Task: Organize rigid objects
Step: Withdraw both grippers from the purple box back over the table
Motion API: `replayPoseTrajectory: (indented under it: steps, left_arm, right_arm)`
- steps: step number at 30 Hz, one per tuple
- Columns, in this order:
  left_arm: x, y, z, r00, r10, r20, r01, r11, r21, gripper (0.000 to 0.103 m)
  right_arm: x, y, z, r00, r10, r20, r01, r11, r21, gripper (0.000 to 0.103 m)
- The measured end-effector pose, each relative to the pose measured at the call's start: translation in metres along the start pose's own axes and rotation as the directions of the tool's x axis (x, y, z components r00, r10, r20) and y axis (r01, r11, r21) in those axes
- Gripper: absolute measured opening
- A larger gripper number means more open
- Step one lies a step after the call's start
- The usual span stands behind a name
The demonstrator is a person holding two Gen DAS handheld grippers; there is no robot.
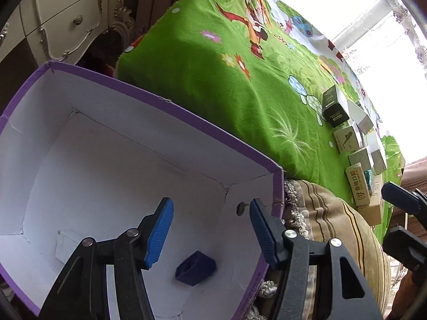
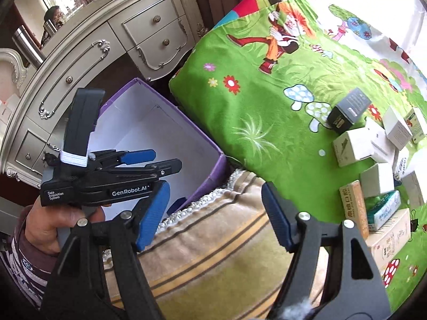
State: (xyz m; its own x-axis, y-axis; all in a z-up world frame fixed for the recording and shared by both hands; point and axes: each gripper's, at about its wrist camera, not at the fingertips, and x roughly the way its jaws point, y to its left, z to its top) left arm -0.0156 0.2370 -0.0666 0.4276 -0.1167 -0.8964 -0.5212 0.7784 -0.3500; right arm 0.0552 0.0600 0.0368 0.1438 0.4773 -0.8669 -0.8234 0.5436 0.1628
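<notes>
Hanging over purple box (image 1: 170, 101); striped cushion (image 2: 213, 240) alongside.

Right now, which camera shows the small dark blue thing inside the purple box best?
The left wrist view: it looks down into the purple box, with the dark blue object lying whole on the white floor. In the right wrist view only a sliver shows beside the tool.
</notes>
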Motion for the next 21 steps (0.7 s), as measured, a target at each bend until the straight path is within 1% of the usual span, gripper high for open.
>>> replayPoseTrajectory:
  steps: [3, 4, 6, 8, 9, 11, 13, 16, 18, 20, 21]
  left_arm:
    - [0.017, -0.011, 0.014, 0.998, -0.053, -0.043, 0.053, 0.999, 0.002, 0.06]
    - [0.019, -0.013, 0.018, 0.998, -0.047, -0.042, 0.046, 0.999, -0.006, 0.059]
    - [0.024, -0.017, 0.026, 0.998, -0.033, -0.048, 0.033, 0.999, -0.005, 0.059]
    - [0.028, -0.02, 0.028, 0.996, -0.058, -0.071, 0.058, 0.998, 0.002, 0.058]
    - [0.031, -0.025, 0.028, 0.994, -0.068, -0.086, 0.07, 0.997, 0.023, 0.055]
    - [0.034, -0.04, 0.025, 0.993, -0.044, -0.108, 0.054, 0.994, 0.091, 0.051]
    - [0.033, -0.047, 0.024, 0.994, -0.012, -0.105, 0.025, 0.992, 0.126, 0.05]
    - [0.029, -0.052, 0.022, 0.995, 0.018, -0.102, -0.005, 0.992, 0.122, 0.05]
    - [0.02, -0.056, 0.019, 0.996, 0.034, -0.08, -0.024, 0.992, 0.125, 0.05]
    - [0.005, -0.063, 0.016, 0.998, 0.043, -0.043, -0.038, 0.991, 0.128, 0.053]
    - [-0.002, -0.067, 0.016, 0.999, 0.03, -0.028, -0.026, 0.992, 0.125, 0.054]
  right_arm:
    - [-0.025, -0.025, -0.012, 0.996, -0.072, 0.049, 0.07, 0.997, 0.045, 0.078]
    - [-0.034, -0.033, -0.017, 0.993, -0.1, 0.062, 0.096, 0.993, 0.061, 0.078]
    - [-0.05, -0.05, -0.03, 0.985, -0.153, 0.085, 0.145, 0.985, 0.092, 0.079]
    - [-0.065, -0.066, -0.043, 0.975, -0.197, 0.106, 0.183, 0.975, 0.13, 0.081]
    - [-0.072, -0.075, -0.05, 0.968, -0.221, 0.116, 0.203, 0.968, 0.148, 0.082]
    - [-0.083, -0.091, -0.065, 0.954, -0.274, 0.124, 0.249, 0.95, 0.188, 0.083]
    - [-0.093, -0.109, -0.082, 0.941, -0.316, 0.123, 0.281, 0.93, 0.237, 0.084]
    - [-0.099, -0.133, -0.106, 0.933, -0.345, 0.105, 0.3, 0.903, 0.306, 0.085]
    - [-0.098, -0.146, -0.123, 0.931, -0.356, 0.08, 0.308, 0.886, 0.348, 0.085]
    - [-0.095, -0.16, -0.136, 0.938, -0.343, 0.05, 0.297, 0.87, 0.393, 0.085]
    - [-0.093, -0.165, -0.141, 0.942, -0.334, 0.04, 0.288, 0.861, 0.419, 0.085]
